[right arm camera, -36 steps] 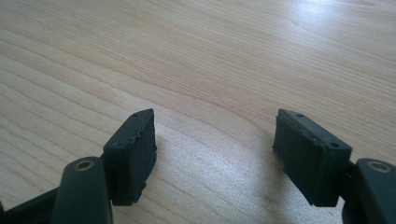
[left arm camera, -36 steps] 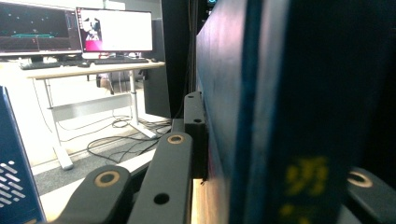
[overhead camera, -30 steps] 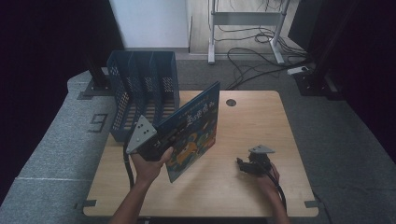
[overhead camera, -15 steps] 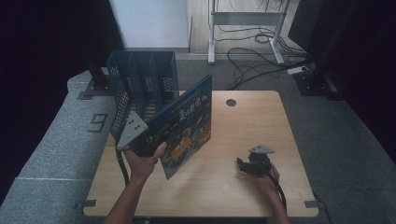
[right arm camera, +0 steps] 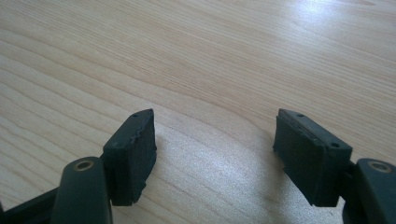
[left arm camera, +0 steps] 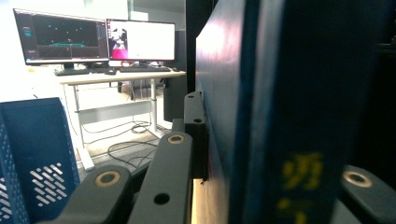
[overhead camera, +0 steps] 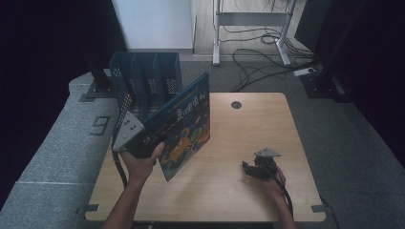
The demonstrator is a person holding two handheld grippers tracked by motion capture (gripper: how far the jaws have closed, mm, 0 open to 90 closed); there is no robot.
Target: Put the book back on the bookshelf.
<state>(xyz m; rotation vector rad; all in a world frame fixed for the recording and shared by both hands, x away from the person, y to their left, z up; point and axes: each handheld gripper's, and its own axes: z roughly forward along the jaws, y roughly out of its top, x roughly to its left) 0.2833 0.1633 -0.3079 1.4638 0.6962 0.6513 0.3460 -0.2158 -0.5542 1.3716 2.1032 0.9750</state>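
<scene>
Nearest you, your right tongs point(overhead camera: 249, 169) rest low on the wooden counter point(overhead camera: 248, 129) with jaws spread wide and nothing between them, bare wood all around toward the right edge. Your left tongs point(overhead camera: 143, 140) are clamped on the blue picture book point(overhead camera: 184, 126), which stands tilted on its lower corner above the counter's left half. Just behind it, at the far left edge, sits the blue mesh file rack point(overhead camera: 145, 81), slots open upward.

"9" on the grey floor mat point(overhead camera: 57, 138) (book title unreadable)
</scene>
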